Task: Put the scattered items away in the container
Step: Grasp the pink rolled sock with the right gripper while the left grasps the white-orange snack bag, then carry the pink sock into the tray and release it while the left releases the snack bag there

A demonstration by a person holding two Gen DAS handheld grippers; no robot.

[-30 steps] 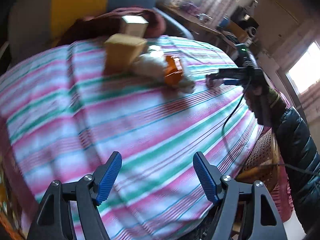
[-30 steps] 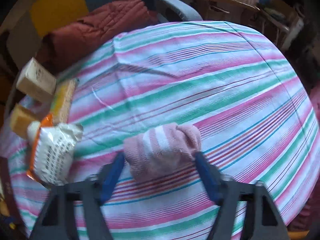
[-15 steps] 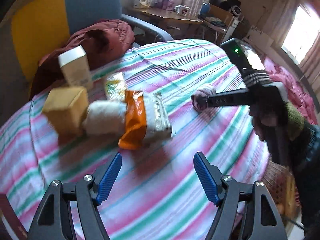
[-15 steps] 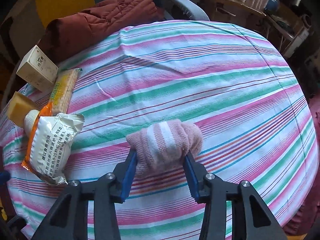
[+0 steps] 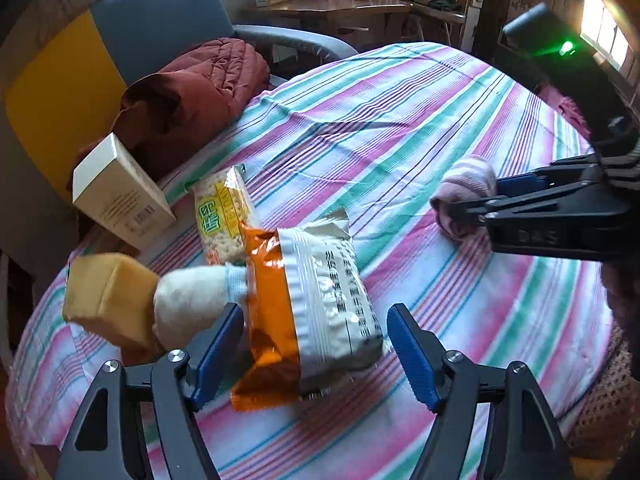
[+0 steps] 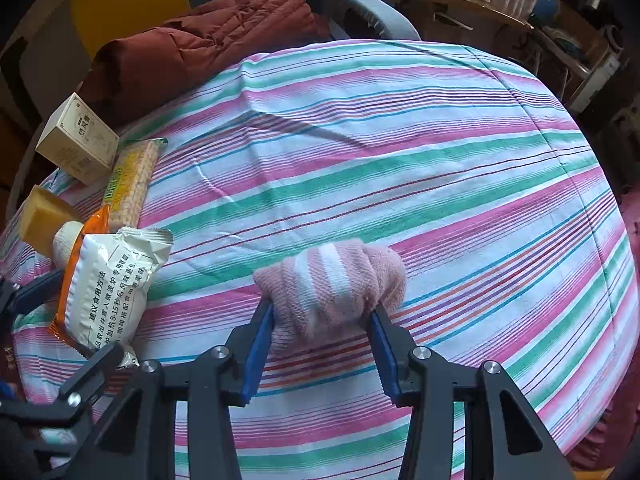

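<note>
Two grippers are busy: the right gripper (image 6: 322,344) squeezes the pink sock (image 6: 330,284) on the striped worktop (image 6: 400,160), the left gripper (image 5: 314,354) sits wide apart around the snack bag (image 5: 320,300), and the soft sock might slip out when lifted.

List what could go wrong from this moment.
The right hand-held gripper pinches only the near end of the soft pink sock; it may slip out when lifted. The open left hand-held gripper straddles the snack bag, which overlaps a white sock and could drag it.
</note>
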